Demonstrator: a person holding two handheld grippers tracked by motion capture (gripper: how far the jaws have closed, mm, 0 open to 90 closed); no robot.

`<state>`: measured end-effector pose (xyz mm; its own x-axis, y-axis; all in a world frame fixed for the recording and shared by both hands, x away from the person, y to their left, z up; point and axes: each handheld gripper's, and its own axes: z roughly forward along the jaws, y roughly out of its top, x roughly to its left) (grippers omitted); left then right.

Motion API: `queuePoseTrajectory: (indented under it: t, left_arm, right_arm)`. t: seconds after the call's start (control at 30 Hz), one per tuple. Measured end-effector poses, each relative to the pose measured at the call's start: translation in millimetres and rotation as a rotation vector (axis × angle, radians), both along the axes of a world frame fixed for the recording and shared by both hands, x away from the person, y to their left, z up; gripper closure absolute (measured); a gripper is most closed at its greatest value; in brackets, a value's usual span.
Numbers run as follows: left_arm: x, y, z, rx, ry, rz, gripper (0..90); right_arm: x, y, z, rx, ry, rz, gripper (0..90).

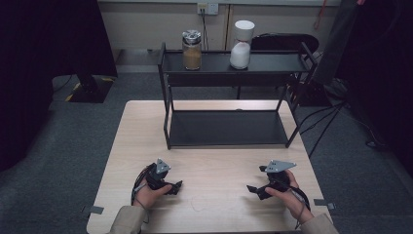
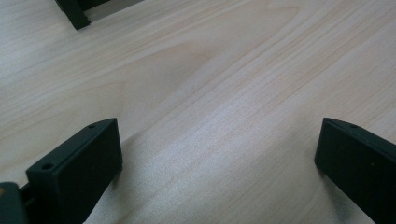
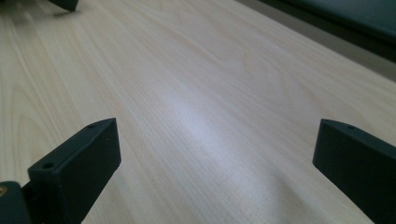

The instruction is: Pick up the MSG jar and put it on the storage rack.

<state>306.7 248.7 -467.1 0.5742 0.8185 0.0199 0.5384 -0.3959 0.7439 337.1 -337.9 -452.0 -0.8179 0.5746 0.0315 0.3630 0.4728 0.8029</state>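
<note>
The left claw [image 1: 176, 185] rested low on the near part of the tabletop [image 1: 214, 161], held in the person's left hand [image 1: 148, 192], its tip turned toward the middle of the tabletop; in the left gripper view its two black jaws stood wide apart with bare wood grain between them and nothing held. The right claw [image 1: 253, 189] lay on the near right of the tabletop in the person's right hand [image 1: 285, 192], tip turned inward toward the left claw, the two well apart; in the right gripper view its jaws likewise stood wide apart over bare wood, gripping nothing. A black two-tier rack [image 1: 229, 129] stood at the far half of the tabletop, its lower shelf bare; a foot of the rack [image 2: 74, 14] appeared at the top of the left gripper view, and the rack's lower edge [image 3: 336, 23] crossed the upper right of the right gripper view. On the rack's upper shelf stood a glass jar of brown contents with a metal lid [image 1: 192, 49], toward the left, and a white container with a white cap [image 1: 241, 45], toward the centre-right; both upright, apart from each other, and well away from either claw.
</note>
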Motion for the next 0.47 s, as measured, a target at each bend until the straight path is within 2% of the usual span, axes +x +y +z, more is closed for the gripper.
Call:
queuePoseTrajectory:
  t: [0.1, 0.17, 0.47]
  left_arm:
    - [0.0, 0.0, 0.0, 0.0, 0.0, 0.0, 0.0]
    - [0.0, 0.0, 0.0, 0.0, 0.0, 0.0, 0.0]
    - [0.0, 0.0, 0.0, 0.001, 0.0, 0.0, 0.0]
  right_arm:
    - [0.7, 2.7, -2.1, -0.031, -0.001, 0.013, 0.0]
    - [1.0, 3.3, -4.9, -0.032, 0.008, 0.007, 0.0]
    - [1.5, 9.5, -10.2, -0.098, 0.006, 0.025, 1.1]
